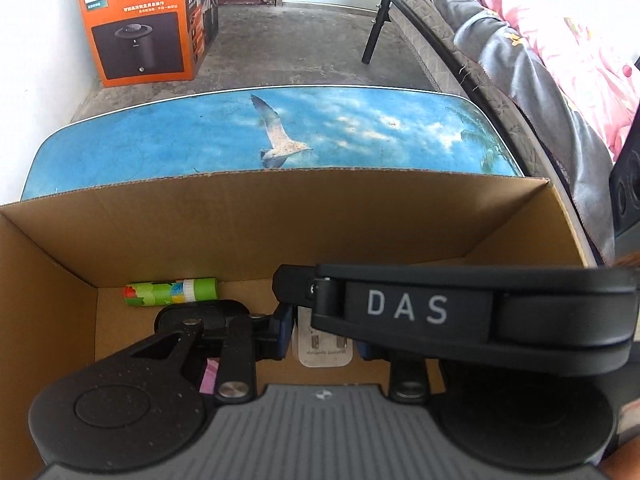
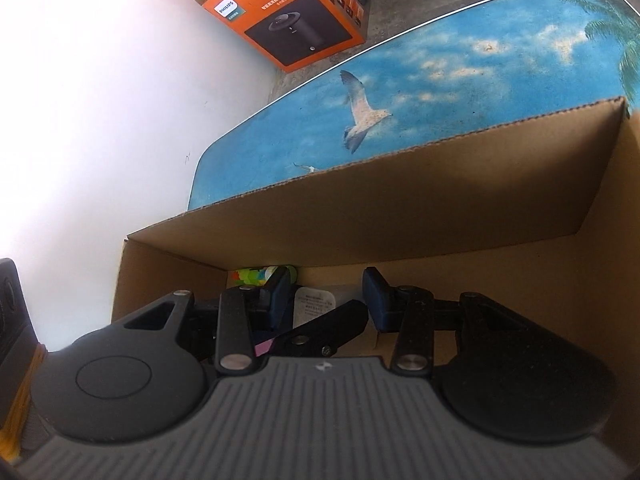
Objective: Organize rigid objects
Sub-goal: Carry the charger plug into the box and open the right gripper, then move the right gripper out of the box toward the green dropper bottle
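An open cardboard box (image 1: 256, 216) stands on the sky-print table (image 1: 160, 140). Both grippers reach down into it. My left gripper (image 1: 326, 328) is open, its fingers either side of a white charger plug (image 1: 322, 346) lying on the box floor. A green glue stick (image 1: 172, 292) lies at the box's far left corner. My right gripper (image 2: 326, 300) is open, and its body marked DAS (image 1: 460, 312) crosses over the left gripper's right finger. The white plug (image 2: 314, 306) and the glue stick (image 2: 256, 276) also show in the right wrist view. A pink item (image 1: 210, 376) lies partly hidden under the left gripper.
An orange Philips box (image 1: 140, 28) stands on the concrete floor beyond the table, by a white wall. A bed with grey and pink bedding (image 1: 540, 60) runs along the table's right side. The box's far wall (image 2: 400, 208) rises in front of both grippers.
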